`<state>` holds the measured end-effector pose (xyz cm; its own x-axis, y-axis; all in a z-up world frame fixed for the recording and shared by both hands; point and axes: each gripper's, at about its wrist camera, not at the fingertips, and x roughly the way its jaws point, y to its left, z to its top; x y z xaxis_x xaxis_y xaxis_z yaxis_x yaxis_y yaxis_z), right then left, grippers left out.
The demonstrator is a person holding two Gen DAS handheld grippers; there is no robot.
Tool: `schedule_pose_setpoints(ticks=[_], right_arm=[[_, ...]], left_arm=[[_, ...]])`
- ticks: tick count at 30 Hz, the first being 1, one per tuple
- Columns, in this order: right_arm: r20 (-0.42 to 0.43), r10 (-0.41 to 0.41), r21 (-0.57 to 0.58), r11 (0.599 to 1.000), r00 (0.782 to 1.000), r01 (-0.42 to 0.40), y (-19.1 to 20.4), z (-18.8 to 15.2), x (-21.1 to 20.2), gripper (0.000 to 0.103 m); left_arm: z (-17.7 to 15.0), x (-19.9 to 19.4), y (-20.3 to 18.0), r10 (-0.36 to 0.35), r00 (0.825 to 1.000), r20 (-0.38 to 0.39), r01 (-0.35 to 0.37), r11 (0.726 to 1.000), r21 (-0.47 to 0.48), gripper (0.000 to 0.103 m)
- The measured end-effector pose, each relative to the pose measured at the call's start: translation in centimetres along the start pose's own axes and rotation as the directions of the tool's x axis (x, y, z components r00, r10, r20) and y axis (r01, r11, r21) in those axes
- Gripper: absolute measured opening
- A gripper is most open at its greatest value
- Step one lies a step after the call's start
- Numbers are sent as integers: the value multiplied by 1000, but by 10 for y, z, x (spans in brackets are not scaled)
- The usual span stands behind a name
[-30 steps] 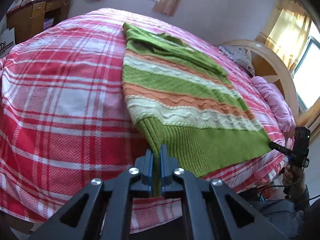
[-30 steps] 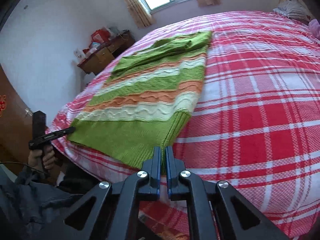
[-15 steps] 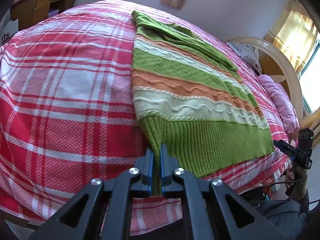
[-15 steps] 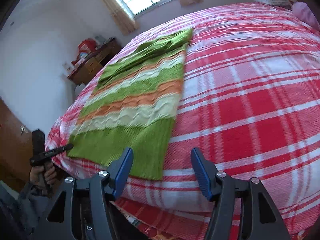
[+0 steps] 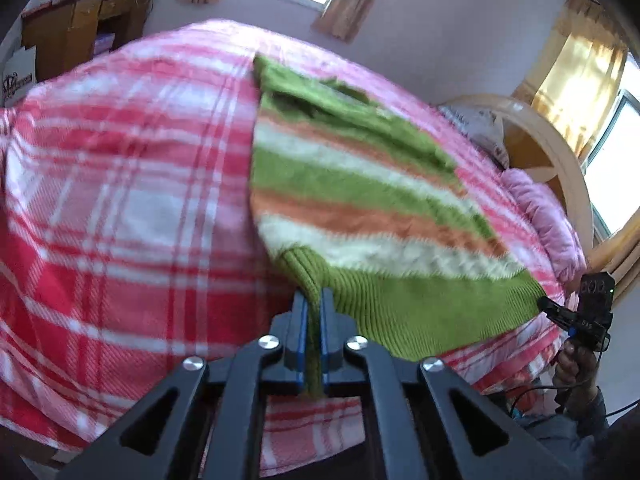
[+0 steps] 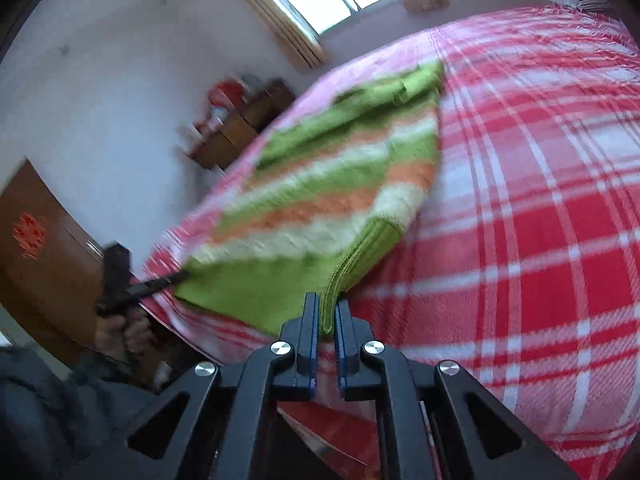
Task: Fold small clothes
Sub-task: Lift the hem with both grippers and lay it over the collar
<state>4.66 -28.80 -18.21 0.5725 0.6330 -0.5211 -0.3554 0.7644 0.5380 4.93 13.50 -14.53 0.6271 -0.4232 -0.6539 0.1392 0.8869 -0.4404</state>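
Now each gripper, left gripper (image 5: 313, 312) and right gripper (image 6: 328, 316), was clamped on a near corner of the striped sweater (image 5: 360, 200), lifting its hem above the checked bedspread (image 5: 120, 200), wide on both sides.

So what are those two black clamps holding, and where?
Both grip the striped green knit sweater by its ribbed hem: left gripper and right gripper each pinch one bottom corner.

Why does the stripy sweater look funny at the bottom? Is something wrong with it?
Nothing is broken. The sweater lies flat on the checked bed cover, but its two bottom corners are pinched and tugged up: one by the left gripper, one by the right gripper. So the green hem bunches into little peaks there.
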Motion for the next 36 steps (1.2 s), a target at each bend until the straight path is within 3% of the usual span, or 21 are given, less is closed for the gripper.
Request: schedule_pose_setpoints(ticks=[7, 15, 36], right_arm=[[131, 36, 27, 999, 991, -40, 7, 45, -11, 4], [222, 45, 14, 999, 974, -49, 14, 97, -5, 4], [284, 1, -10, 1000, 959, 2, -6, 240, 34, 3]], left_arm=[[44, -5, -2, -80, 994, 80, 85, 994, -62, 5], [86, 1, 3, -83, 983, 161, 104, 987, -124, 4], [214, 48, -3, -64, 974, 216, 88, 991, -102, 4]])
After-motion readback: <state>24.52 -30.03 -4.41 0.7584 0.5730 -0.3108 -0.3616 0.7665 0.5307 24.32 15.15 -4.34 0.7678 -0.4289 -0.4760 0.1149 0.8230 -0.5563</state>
